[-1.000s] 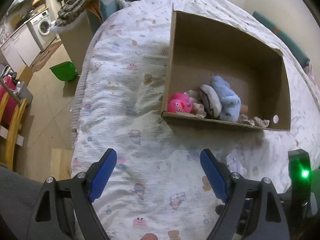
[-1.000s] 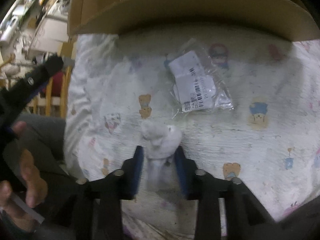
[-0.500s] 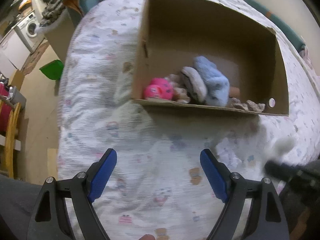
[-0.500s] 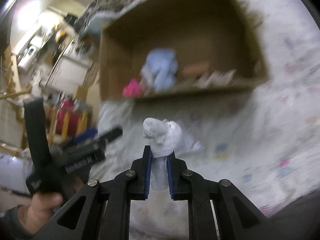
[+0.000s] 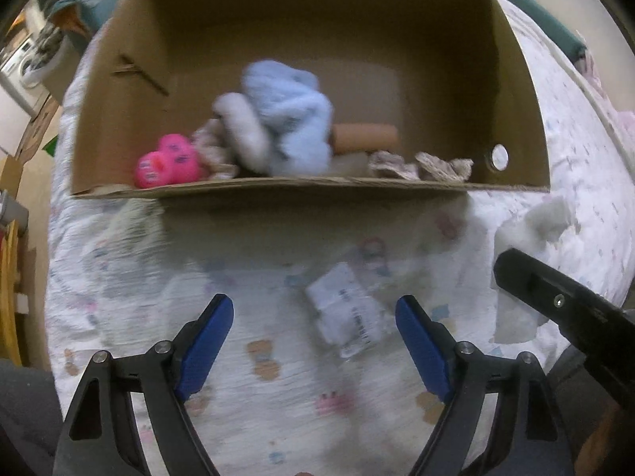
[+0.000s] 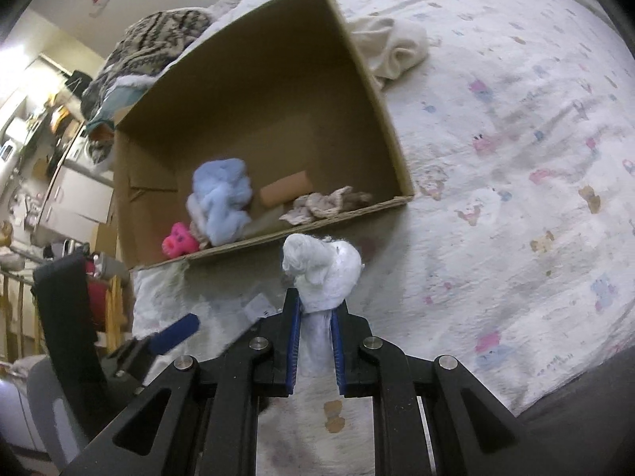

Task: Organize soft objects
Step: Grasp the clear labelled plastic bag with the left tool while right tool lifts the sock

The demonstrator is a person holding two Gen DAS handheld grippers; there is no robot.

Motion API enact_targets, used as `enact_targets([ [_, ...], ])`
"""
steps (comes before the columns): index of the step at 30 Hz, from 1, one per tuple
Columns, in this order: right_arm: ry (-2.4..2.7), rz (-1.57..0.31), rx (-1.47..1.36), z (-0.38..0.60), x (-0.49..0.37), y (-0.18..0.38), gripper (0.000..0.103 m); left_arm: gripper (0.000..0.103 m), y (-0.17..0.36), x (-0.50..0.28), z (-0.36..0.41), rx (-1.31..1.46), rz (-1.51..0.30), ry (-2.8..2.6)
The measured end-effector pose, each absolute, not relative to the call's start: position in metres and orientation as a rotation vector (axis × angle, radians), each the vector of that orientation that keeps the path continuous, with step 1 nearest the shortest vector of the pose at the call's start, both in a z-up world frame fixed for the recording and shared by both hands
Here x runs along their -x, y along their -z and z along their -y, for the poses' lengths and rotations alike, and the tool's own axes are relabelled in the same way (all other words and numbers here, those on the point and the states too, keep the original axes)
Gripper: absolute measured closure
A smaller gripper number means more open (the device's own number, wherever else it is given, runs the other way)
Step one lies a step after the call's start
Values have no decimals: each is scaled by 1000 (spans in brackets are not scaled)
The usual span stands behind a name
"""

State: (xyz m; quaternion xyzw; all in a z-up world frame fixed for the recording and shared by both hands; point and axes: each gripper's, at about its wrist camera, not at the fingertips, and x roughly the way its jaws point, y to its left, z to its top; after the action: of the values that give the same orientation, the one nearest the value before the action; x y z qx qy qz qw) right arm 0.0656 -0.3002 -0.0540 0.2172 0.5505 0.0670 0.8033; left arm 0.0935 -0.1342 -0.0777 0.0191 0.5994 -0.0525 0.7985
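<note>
1. While the left gripper point(image 5: 315, 341) hangs over the printed bedspread point(image 5: 254, 380), its blue pads point(image 5: 206, 341) stand wide apart, their gap just narrowed a little, and they press on nothing; a flat clear packet with a white label point(image 5: 347, 319) lies on the cloth between them, nearer the right-hand pad, and whether that pad touches it cannot be told.
2. Right of it, the right gripper point(image 6: 314, 313) is clamped on one white fluffy wad point(image 6: 321, 267), its jaws having just drawn in to a narrow gap. The wad's lower part is pinched between the pads and its bunched top sticks out beyond the fingertips, in front of the box's near wall.
3. One cardboard box point(image 6: 369, 91) sits open on the bed. Counted from left to right inside it:
   - one pink toy point(image 5: 166, 162) in the near left corner;
   - one grey roll point(image 5: 240, 131), leaning on the blue piece;
   - one light blue fluffy bundle point(image 5: 289, 119), the largest item;
   - one tan cylinder point(image 5: 365, 137) lying on its side;
   - a beige patterned rag point(image 5: 420, 164) along the near wall; how many pieces it makes cannot be told.
4. Farther right, outside the box and just beside its right wall, one cream cloth point(image 6: 393, 47) lies crumpled on the bedspread.
</note>
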Motion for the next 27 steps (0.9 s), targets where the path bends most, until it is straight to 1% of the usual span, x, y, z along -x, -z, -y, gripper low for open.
enact_targets([
  [1,-137,-1178,-470,302,-66,54,87,29,81,-95,138,-44,-1294,113],
  [5,-126,-1188,-488,305,-69,58,87,42,97,-101,154,-75,-1338,129],
  [6,-125,-1191,-488,303,-71,59,87,48,100,-102,157,-81,-1342,126],
  [8,-126,-1196,-487,303,-72,60,87,52,106,-105,160,-90,-1353,123],
  [10,-130,-1198,-486,302,-73,60,87,65,109,-107,159,-80,-1363,129],
  [11,-132,-1199,-485,301,-73,60,87,66,110,-108,159,-73,-1366,131],
  [13,-135,-1203,-482,300,-73,61,87,74,109,-109,157,-65,-1359,127],
  [14,-137,-1204,-480,299,-73,61,87,76,108,-109,155,-58,-1356,128],
  [16,-144,-1207,-475,298,-74,61,87,80,106,-109,150,-43,-1354,133],
  [19,-154,-1209,-467,296,-73,62,87,82,103,-110,139,-43,-1346,117],
  [27,-175,-1217,-426,288,-71,61,87,82,102,-109,93,-43,-1338,51],
])
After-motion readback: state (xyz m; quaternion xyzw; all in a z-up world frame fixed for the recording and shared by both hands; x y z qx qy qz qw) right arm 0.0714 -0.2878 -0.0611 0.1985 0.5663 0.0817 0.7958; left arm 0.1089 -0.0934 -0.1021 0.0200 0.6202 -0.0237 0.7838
